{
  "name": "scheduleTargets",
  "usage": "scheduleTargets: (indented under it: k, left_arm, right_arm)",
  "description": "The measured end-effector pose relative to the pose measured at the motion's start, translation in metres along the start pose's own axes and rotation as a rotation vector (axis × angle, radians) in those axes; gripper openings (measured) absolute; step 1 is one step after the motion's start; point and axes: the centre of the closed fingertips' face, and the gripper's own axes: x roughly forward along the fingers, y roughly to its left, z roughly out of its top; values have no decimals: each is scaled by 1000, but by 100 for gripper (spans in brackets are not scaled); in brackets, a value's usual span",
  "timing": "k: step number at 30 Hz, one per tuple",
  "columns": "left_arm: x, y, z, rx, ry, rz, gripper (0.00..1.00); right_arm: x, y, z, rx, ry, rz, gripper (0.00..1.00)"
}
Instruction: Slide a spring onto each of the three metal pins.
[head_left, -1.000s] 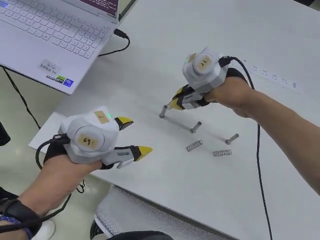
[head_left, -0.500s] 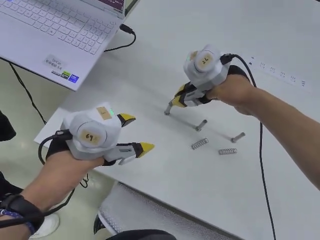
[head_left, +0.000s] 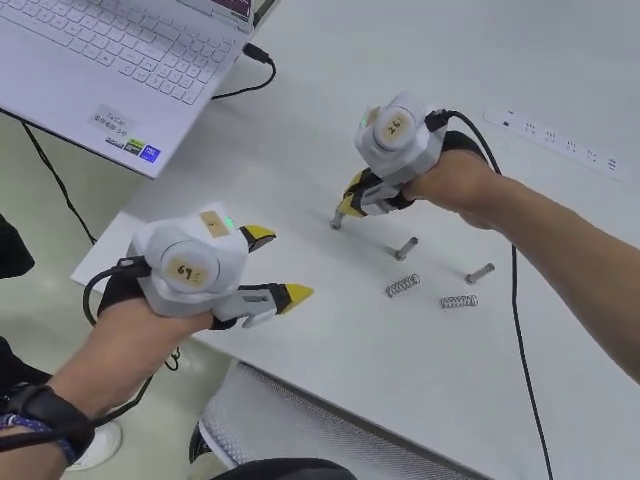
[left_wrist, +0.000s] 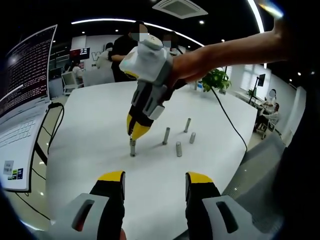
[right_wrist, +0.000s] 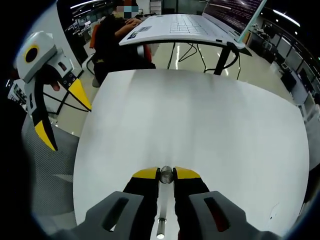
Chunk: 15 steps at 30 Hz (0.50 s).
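Over the upright pin (left_wrist: 132, 149), the right tool (head_left: 347, 207) clenches a spring (right_wrist: 166, 175); the left tool (head_left: 278, 264), labelled 69, hangs released.

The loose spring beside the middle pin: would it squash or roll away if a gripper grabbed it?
The spring is an open wire coil, so it would probably give when squeezed end to end. It looks thin, so likely light and easily flicked aside. Being round, it may roll on the smooth table.
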Motion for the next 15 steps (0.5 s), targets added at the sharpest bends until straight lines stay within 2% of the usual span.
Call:
scheduleTargets:
  k: [15]
  left_arm:
    - [-1, 5, -1, -5, 1, 7, 43]
  right_arm:
    - [20, 2, -2, -14, 24, 19, 9]
